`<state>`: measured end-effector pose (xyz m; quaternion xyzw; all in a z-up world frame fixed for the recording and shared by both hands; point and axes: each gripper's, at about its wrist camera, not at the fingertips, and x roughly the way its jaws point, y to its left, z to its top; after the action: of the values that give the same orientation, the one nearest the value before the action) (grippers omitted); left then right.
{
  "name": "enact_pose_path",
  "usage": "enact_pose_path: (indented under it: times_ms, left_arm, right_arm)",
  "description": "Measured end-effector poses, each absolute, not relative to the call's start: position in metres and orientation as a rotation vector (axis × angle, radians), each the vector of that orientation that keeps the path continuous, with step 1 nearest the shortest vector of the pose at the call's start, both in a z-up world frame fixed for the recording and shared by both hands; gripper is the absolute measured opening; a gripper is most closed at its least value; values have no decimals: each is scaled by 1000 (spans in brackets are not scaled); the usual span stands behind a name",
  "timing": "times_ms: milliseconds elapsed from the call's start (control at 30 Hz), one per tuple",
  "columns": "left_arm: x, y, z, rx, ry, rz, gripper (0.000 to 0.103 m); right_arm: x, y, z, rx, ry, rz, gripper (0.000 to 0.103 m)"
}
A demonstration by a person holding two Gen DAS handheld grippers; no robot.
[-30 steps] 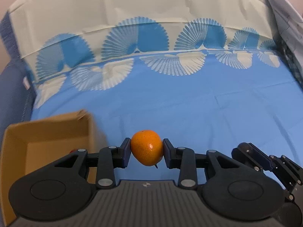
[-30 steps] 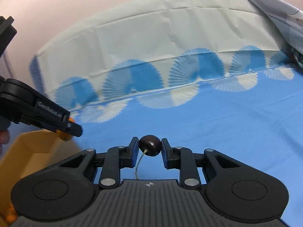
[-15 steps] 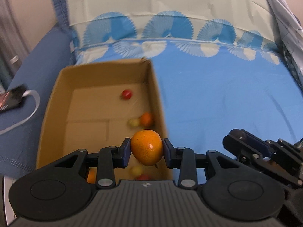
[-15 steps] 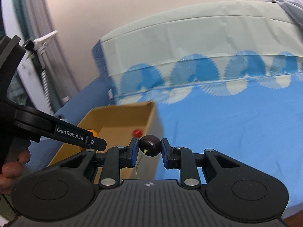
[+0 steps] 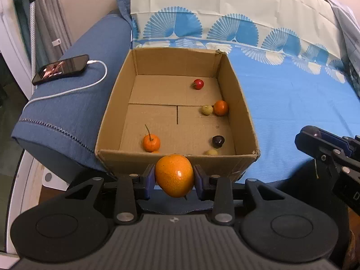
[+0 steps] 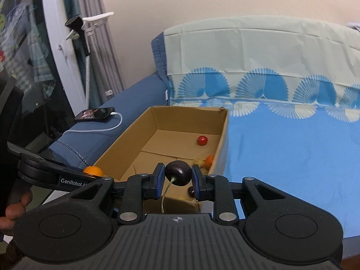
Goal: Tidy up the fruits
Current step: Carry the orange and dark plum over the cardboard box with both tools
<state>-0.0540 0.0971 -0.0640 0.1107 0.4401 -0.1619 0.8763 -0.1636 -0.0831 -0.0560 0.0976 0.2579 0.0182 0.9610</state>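
My left gripper is shut on an orange, held just in front of the near wall of an open cardboard box. The box holds several small fruits: a red one, a small orange one with a stem, a dark cherry. My right gripper is shut on a dark cherry with a hanging stem, near the box's near right corner. The left gripper with its orange shows at the left of the right wrist view.
The box sits on a blue bed sheet next to a folded blue blanket. A phone with a white charging cable lies on the blanket. A pillow with a fan pattern stands behind.
Both grippers have swung left toward the box, which now shows in full in both views. Both still hold their fruit.
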Motion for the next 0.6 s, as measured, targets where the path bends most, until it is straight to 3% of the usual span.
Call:
enact_pose_path:
  times_ms: [600]
  left_arm:
    - [-40,107,-74,172,943,-348,40]
  right_arm:
    - [-149,-63,-59,132,581,41,27]
